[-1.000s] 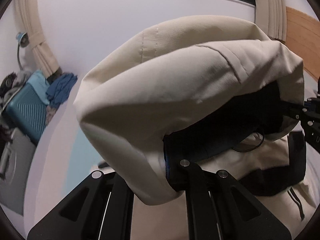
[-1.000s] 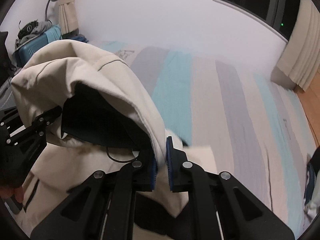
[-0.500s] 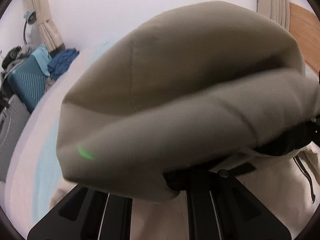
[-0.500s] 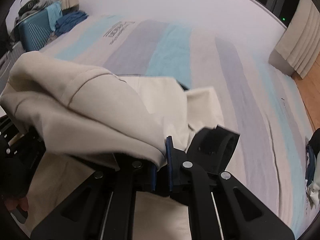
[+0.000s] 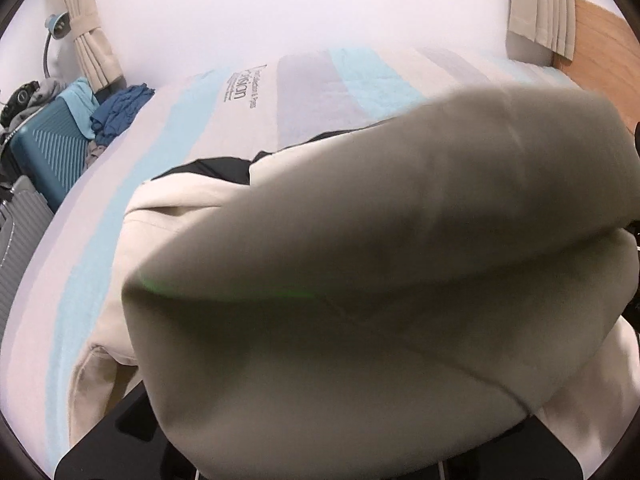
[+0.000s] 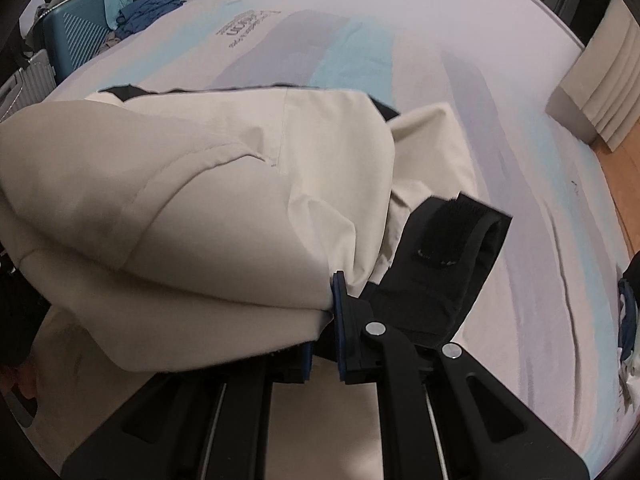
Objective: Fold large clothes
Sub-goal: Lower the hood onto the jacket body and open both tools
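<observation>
The right fingers (image 6: 354, 322) pinch a fold of the cream jacket (image 6: 224, 200), which lies bunched on the striped bed (image 6: 500, 128). The jacket covers the left fingers (I cannot tell their state). A black cuff (image 6: 452, 256) lies just beside the right fingers.

One jacket (image 6: 224, 184) (cream) — two suitcases (image 5: 48, 156).
</observation>
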A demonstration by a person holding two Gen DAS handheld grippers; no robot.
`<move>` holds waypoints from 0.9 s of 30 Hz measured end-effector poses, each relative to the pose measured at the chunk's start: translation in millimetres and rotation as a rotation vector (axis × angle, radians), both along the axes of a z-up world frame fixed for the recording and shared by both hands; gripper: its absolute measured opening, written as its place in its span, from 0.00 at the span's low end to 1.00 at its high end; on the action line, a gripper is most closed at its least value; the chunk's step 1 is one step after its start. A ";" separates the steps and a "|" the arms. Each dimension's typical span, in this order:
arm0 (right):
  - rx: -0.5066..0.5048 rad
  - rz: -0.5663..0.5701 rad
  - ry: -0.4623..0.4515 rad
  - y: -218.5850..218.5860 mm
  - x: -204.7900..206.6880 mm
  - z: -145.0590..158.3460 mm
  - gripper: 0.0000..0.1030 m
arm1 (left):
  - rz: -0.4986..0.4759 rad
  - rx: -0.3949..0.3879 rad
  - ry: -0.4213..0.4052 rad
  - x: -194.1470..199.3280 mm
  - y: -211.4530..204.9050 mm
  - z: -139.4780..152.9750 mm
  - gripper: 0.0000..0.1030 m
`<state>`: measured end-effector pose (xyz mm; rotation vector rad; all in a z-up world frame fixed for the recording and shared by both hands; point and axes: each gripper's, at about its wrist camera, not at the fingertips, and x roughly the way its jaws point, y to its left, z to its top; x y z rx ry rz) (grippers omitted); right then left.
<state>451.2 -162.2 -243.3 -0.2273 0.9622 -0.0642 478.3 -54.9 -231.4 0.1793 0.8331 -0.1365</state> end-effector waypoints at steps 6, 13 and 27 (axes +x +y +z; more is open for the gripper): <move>-0.005 0.004 0.012 -1.2 -0.9 -5.0 0.08 | -0.026 -0.006 0.007 -6.2 -2.4 -2.0 0.11; -0.004 0.000 0.012 -2.2 -0.5 -3.0 0.09 | -0.029 -0.008 0.020 6.1 9.7 1.8 0.12; 0.064 -0.041 0.009 -4.9 -24.7 14.2 0.73 | 0.024 -0.044 0.067 -23.8 16.3 24.8 0.90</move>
